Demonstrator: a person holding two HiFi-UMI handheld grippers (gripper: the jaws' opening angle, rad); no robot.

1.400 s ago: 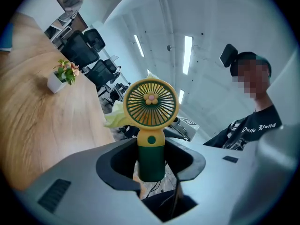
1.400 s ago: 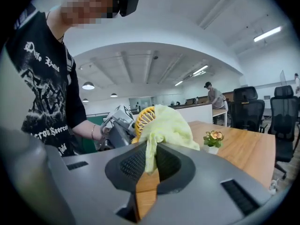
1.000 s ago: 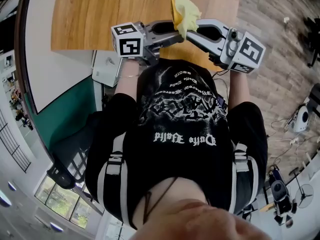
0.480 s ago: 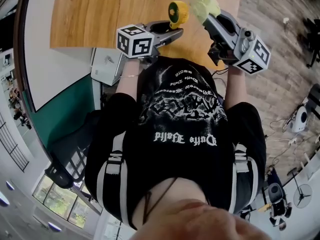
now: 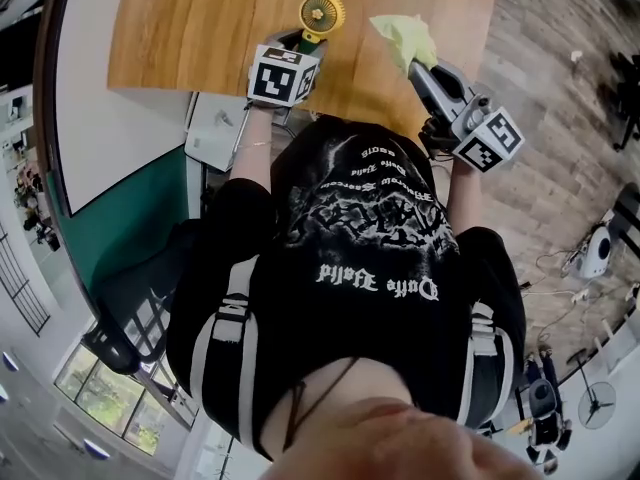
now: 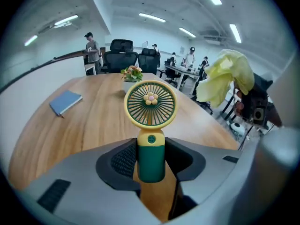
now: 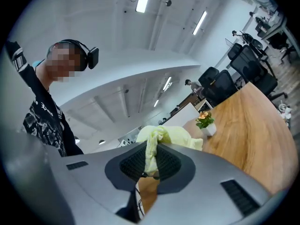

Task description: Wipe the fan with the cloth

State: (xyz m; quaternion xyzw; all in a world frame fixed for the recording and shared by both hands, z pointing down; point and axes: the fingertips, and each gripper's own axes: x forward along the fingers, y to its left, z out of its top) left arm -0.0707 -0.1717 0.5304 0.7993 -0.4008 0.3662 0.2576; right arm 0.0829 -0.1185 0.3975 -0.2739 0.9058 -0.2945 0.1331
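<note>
At the far left of the table (image 6: 93, 125), at about ten o'clock from the fan, a blue notebook (image 6: 65, 102) lies flat on the wood. Just behind the fan, at its twelve o'clock, sits a small potted plant (image 6: 131, 75), with black chairs (image 6: 121, 55) further back and a few people standing about the room.

The left gripper (image 5: 303, 40) reaches out over the near edge of the table at the person's twelve o'clock. Its jaws stand at a middling width, clamped on either side of the fan's green handle. The fan (image 6: 150, 104) stands upright in that grip, its round yellow head and green grille clear above the jaws and facing back toward the person. I can't tell whether its foot touches the wood.

At three o'clock from the fan, and clear of it, hangs the yellow cloth (image 5: 405, 38), bunched loosely in the air over the table's right part. The right gripper (image 5: 415, 66), at the person's one o'clock, has its jaws drawn narrow on a fold of the cloth, and the rest billows out past the tips. Cloth and fan do not touch.
</note>
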